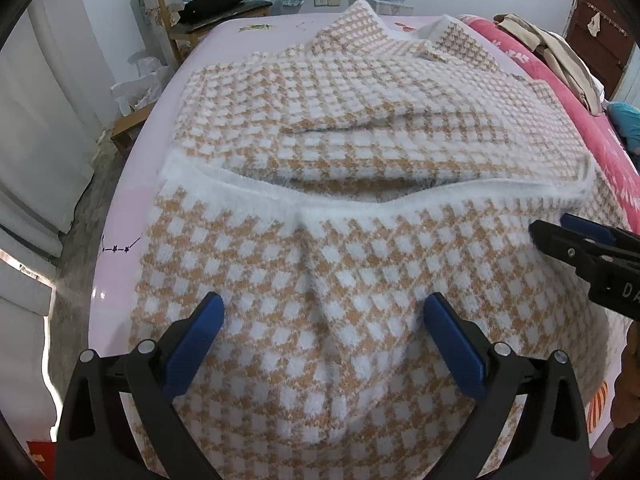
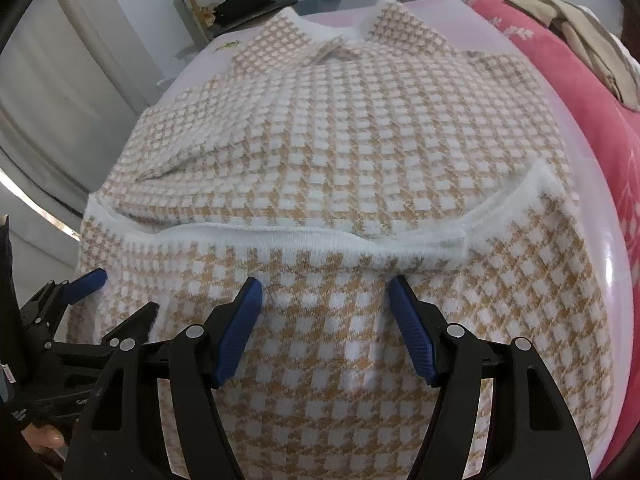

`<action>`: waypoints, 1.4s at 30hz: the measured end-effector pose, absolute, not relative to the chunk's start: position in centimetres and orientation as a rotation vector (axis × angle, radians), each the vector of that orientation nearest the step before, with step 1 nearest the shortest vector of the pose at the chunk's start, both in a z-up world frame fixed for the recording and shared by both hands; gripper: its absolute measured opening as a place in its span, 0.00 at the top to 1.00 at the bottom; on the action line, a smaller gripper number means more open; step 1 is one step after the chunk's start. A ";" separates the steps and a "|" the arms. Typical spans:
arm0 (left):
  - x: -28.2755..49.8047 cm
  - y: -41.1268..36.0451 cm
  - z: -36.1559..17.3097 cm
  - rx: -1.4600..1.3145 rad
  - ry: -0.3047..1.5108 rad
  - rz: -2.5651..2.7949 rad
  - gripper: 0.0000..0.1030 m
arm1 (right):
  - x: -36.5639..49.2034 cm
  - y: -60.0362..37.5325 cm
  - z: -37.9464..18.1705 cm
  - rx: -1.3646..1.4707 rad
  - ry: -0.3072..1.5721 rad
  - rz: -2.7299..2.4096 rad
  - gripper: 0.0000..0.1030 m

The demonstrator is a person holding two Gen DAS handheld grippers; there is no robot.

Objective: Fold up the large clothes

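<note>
I have the checked sweater [image 1: 320,128] spread across the pink bed [image 1: 132,184], orange-and-white knit with a white ribbed hem. Its collar [image 1: 360,24] lies toward the far edge of the bed, and the bottom part is folded up over the body, so the white hem [image 1: 280,192] runs side to side across the middle of the garment.

My left gripper [image 1: 323,316] sits over the near folded layer, close to the bed's near edge. Its blue fingers [image 1: 200,340] are spread wide, with the knit bunched into a soft ridge between them; they pinch nothing that I can see. From the right wrist view, the left gripper [image 2: 124,294] shows at the left side, also parted, lying against the sweater's left edge.

My right gripper [image 2: 325,286] is just short of the white hem, fingers [image 2: 240,320] spread apart above the fabric, a crease of knit running between them. In the left wrist view its tip [image 1: 556,228] shows at the right edge of the sweater.

A red floral blanket [image 2: 580,80] lies along the right side of the bed, with beige clothes [image 2: 580,24] piled on it. A wooden chair [image 1: 200,4] with a black item on its seat stands beyond the far edge.
</note>
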State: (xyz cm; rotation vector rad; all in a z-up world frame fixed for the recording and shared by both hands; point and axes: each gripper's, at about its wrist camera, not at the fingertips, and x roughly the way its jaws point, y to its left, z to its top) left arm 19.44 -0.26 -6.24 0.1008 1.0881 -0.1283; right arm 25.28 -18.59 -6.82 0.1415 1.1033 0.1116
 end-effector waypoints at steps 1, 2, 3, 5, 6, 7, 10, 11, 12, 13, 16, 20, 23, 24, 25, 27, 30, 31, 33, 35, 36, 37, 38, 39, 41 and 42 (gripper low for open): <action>19.4 -0.2 -6.3 0.105 1.086 -0.131 0.04 | 25.3 -18.6 -6.8 0.142 1.101 0.113 0.38; 19.4 -0.2 -6.3 0.105 1.087 -0.131 0.04 | 25.2 -18.7 -6.9 0.144 1.098 0.112 0.38; 19.5 -0.2 -6.3 0.104 1.095 -0.125 0.04 | 25.2 -18.6 -6.9 0.139 1.092 0.110 0.38; 19.6 -0.3 -6.2 0.106 1.115 -0.111 0.04 | 25.1 -18.6 -6.9 0.136 1.088 0.110 0.38; 19.6 -0.4 -6.2 0.109 1.117 -0.111 0.04 | 25.0 -18.6 -6.9 0.136 1.087 0.112 0.38; 19.6 -0.4 -6.2 0.112 1.117 -0.116 0.04 | 25.0 -18.6 -6.9 0.135 1.088 0.115 0.38; 19.9 -0.4 -6.2 0.107 1.137 -0.122 0.04 | 24.9 -18.4 -7.0 0.139 1.086 0.112 0.38; 20.1 -0.5 -6.1 0.109 1.149 -0.120 0.04 | 24.9 -18.4 -7.0 0.137 1.085 0.111 0.38; 20.1 -0.5 -6.1 0.109 1.157 -0.119 0.04 | 24.9 -18.4 -7.0 0.137 1.081 0.108 0.38; 20.3 -0.5 -6.1 0.107 1.165 -0.117 0.04 | 24.8 -18.3 -7.1 0.138 1.076 0.107 0.38; 20.3 -0.4 -6.2 0.103 1.150 -0.122 0.04 | 24.5 -18.3 -7.0 0.136 1.072 0.103 0.38; 20.0 -0.5 -6.3 0.111 1.123 -0.130 0.04 | 24.1 -18.2 -6.9 0.149 1.057 0.087 0.37; 20.1 -0.4 -6.4 0.111 1.135 -0.143 0.04 | 23.8 -18.0 -6.9 0.154 1.045 0.074 0.37; 20.2 -0.5 -6.4 0.111 1.138 -0.145 0.04 | 23.7 -18.0 -6.9 0.156 1.044 0.070 0.37; 20.2 -0.5 -6.4 0.111 1.139 -0.145 0.04 | 23.7 -18.0 -6.8 0.158 1.046 0.068 0.37; 20.1 -0.5 -6.4 0.112 1.135 -0.142 0.04 | 23.7 -17.9 -6.8 0.157 1.052 0.066 0.37; 20.2 -0.4 -6.4 0.112 1.137 -0.143 0.04 | 23.7 -17.9 -6.8 0.161 1.053 0.067 0.37; 20.2 -0.3 -6.4 0.111 1.138 -0.144 0.04 | 23.8 -17.9 -6.8 0.161 1.053 0.065 0.37; 20.2 -0.3 -6.4 0.113 1.136 -0.145 0.04 | 23.9 -17.9 -6.7 0.162 1.060 0.060 0.37; 20.1 -0.3 -6.4 0.108 1.126 -0.148 0.04 | 24.2 -18.0 -6.7 0.166 1.062 0.066 0.37; 20.0 -0.2 -6.4 0.107 1.118 -0.146 0.04 | 24.2 -18.1 -6.7 0.167 1.063 0.072 0.36; 19.8 -0.2 -6.3 0.108 1.107 -0.141 0.04 | 24.2 -18.1 -6.7 0.166 1.066 0.083 0.35; 19.7 -0.3 -6.3 0.110 1.100 -0.136 0.04 | 24.2 -18.3 -6.6 0.161 1.068 0.098 0.34; 19.6 -0.3 -6.3 0.108 1.095 -0.132 0.04 | 24.1 -18.3 -6.5 0.154 1.068 0.113 0.32; 19.4 -0.1 -6.1 0.101 1.090 -0.133 0.04 | 23.9 -18.5 -6.3 0.154 1.072 0.145 0.29; 19.3 0.1 -6.0 0.097 1.086 -0.140 0.04 | 23.7 -18.7 -6.0 0.155 1.073 0.164 0.27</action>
